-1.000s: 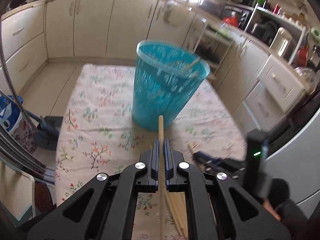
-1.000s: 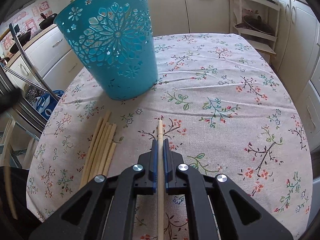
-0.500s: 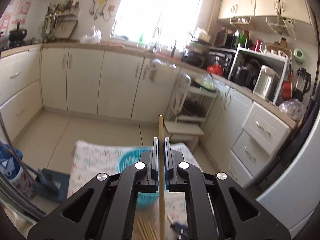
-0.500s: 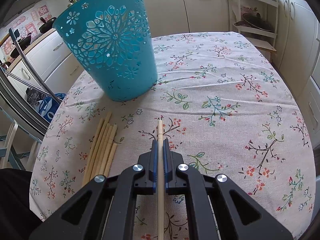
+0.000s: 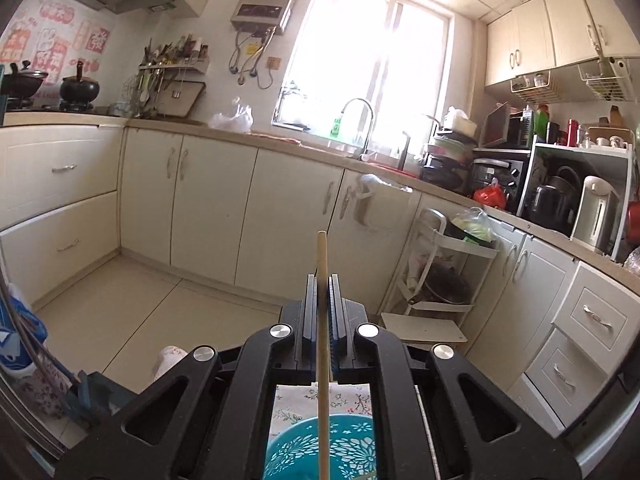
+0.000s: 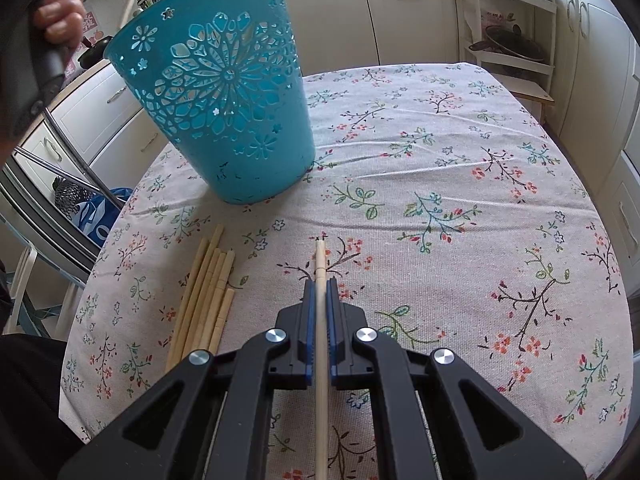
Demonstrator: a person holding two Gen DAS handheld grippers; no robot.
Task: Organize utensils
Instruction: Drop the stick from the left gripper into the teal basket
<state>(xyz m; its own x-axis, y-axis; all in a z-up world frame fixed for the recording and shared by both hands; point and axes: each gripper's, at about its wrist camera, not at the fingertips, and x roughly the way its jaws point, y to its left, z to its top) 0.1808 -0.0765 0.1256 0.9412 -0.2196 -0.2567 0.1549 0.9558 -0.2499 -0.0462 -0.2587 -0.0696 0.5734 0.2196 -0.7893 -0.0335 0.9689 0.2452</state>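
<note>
My left gripper is shut on a wooden chopstick and is tilted up toward the kitchen. The chopstick's lower end hangs over the open top of the teal cut-out basket, seen between the gripper arms. My right gripper is shut on another chopstick, low over the floral tablecloth. The teal basket stands upright at the far left of the table. Several loose chopsticks lie in a bundle left of my right gripper.
The hand holding the left gripper shows above and left of the basket. Cream cabinets, a white wire rack and a drawer unit ring the table. A blue bag lies on the floor at left.
My left gripper has lifted and tilted upward with its chopstick, from facing the basket's side to above its open top. My right gripper has stayed almost still, holding its chopstick.
</note>
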